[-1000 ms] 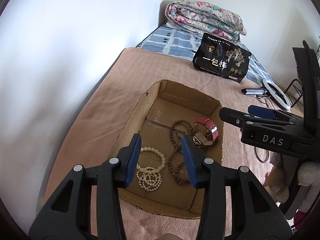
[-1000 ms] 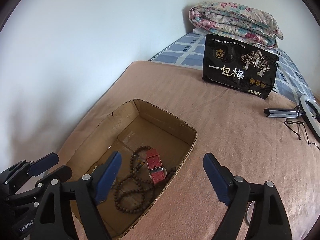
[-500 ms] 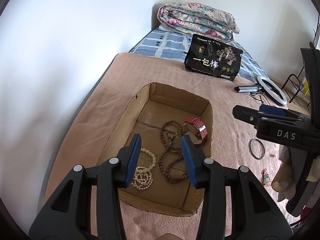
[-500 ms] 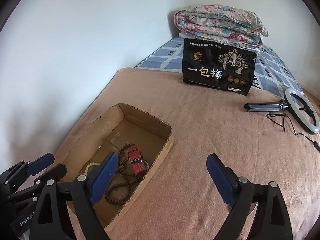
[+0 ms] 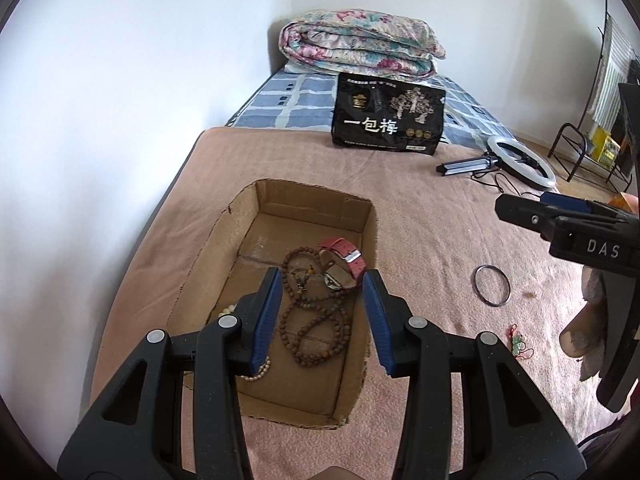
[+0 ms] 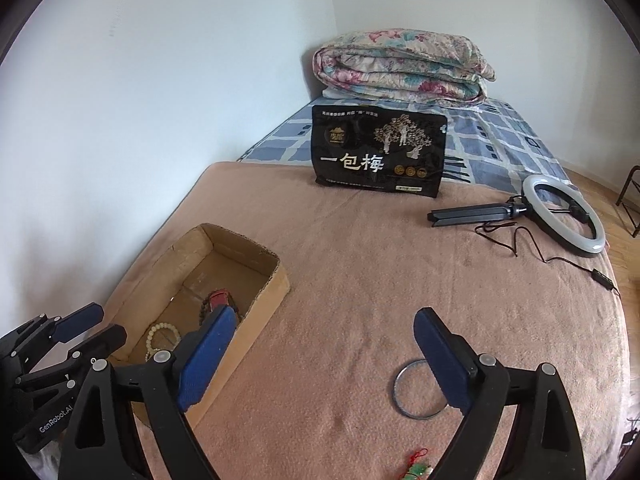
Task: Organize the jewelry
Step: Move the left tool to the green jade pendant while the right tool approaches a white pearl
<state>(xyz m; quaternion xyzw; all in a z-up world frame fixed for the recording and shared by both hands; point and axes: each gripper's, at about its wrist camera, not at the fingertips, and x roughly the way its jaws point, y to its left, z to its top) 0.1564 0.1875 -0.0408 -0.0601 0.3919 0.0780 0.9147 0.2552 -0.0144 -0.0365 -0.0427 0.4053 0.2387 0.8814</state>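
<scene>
An open cardboard box (image 5: pixel 370 232) (image 6: pixel 276 280) lies on the pink blanket. It holds a brown bead necklace (image 5: pixel 316 320), a red-strapped watch (image 5: pixel 344 258) (image 6: pixel 218 298) and cream bead bracelets (image 6: pixel 160 334). My left gripper (image 5: pixel 320 316) is open and empty above the box. My right gripper (image 6: pixel 320 356) is open and empty above the blanket, right of the box. A dark metal bangle (image 5: pixel 491 284) (image 6: pixel 416 390) lies on the blanket by my right gripper's right finger. A small green and red charm (image 5: pixel 518 342) (image 6: pixel 418 466) lies nearer to me.
A black snack bag (image 5: pixel 388 120) (image 6: pixel 378 150) stands at the back, before a folded floral quilt (image 5: pixel 360 44) (image 6: pixel 400 66). A ring light on a tripod (image 6: pixel 564 214) with its cable lies back right. A white wall runs along the left.
Both grippers have pulled back and moved right. The box has shifted left in the right wrist view, and the bangle and charm have come into sight. Both stay open.
</scene>
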